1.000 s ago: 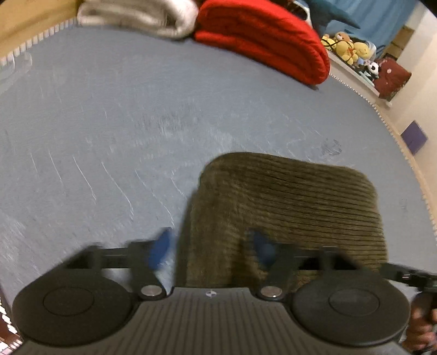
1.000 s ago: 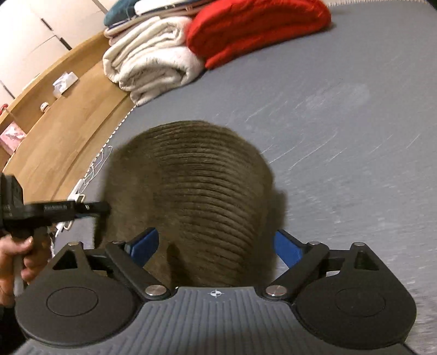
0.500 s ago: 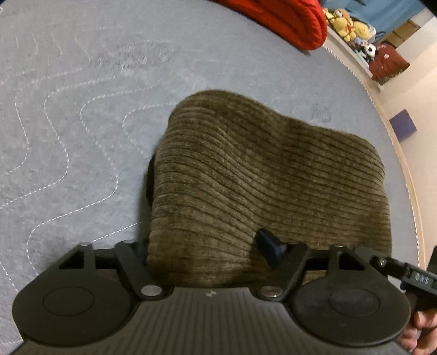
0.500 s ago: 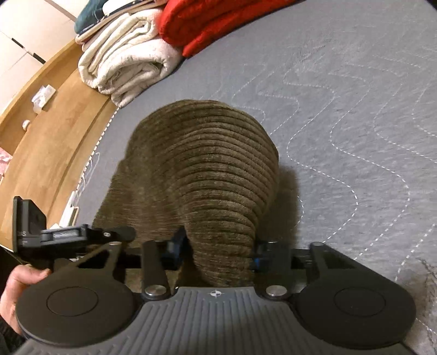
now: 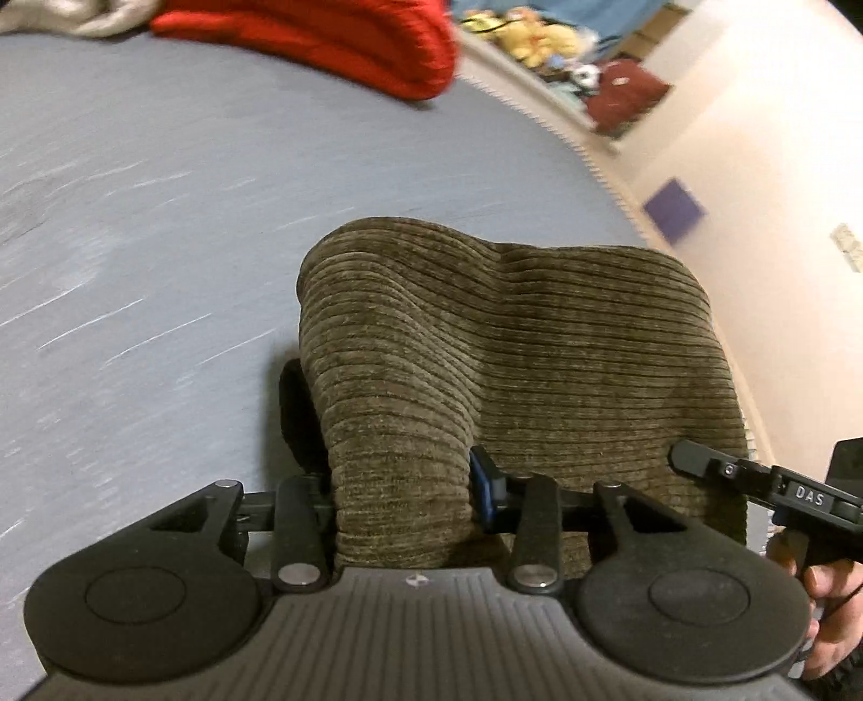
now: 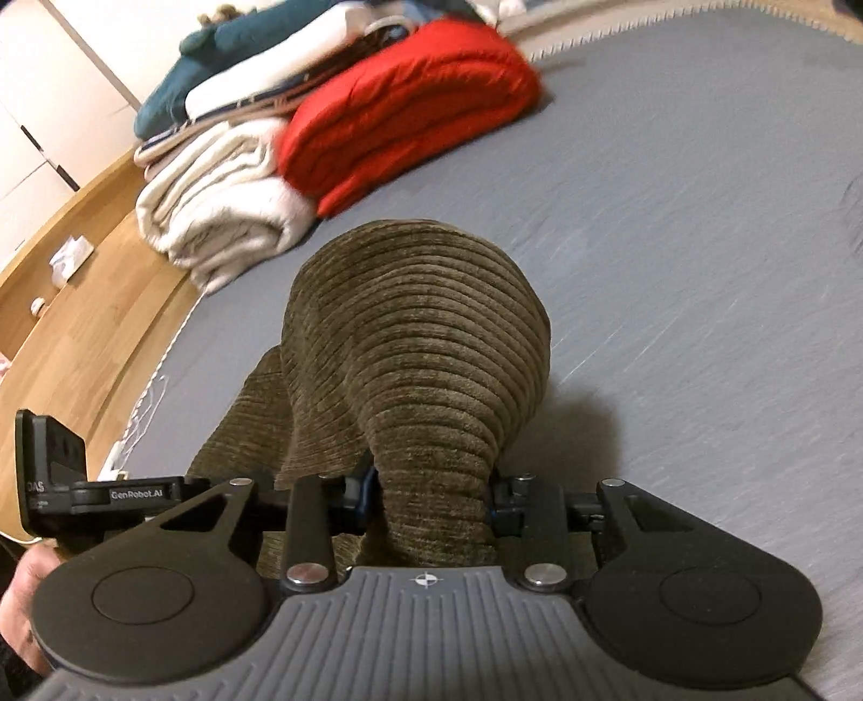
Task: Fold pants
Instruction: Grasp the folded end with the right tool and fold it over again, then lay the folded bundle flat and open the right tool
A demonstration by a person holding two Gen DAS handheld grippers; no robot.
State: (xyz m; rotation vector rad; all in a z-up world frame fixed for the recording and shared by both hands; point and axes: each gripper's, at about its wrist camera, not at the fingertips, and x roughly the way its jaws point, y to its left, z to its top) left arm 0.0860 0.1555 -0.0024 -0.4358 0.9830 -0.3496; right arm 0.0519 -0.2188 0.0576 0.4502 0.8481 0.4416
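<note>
Brown corduroy pants [image 5: 539, 334] lie folded on the grey quilted bed [image 5: 135, 215]. My left gripper [image 5: 402, 490] has a bunched edge of the fabric between its pads, and its jaws are closing on it. In the right wrist view the pants [image 6: 420, 323] rise in a hump from my right gripper [image 6: 431, 490], which is shut on another bunch of the cloth. Each gripper shows at the edge of the other's view: the right one [image 5: 755, 485] and the left one [image 6: 108, 493], each held by a hand.
A folded red blanket [image 6: 410, 108] and a white one [image 6: 221, 205] lie at the bed's far end, with more bedding stacked behind. Wooden floor [image 6: 70, 334] runs along one side. Plush toys [image 5: 534, 38] and a wall stand beyond the other side.
Both grippers went from wide open around the pants' near edge to pinched on bunched fabric. The cloth now rises in a hump, and both views have swung toward the bed's far end.
</note>
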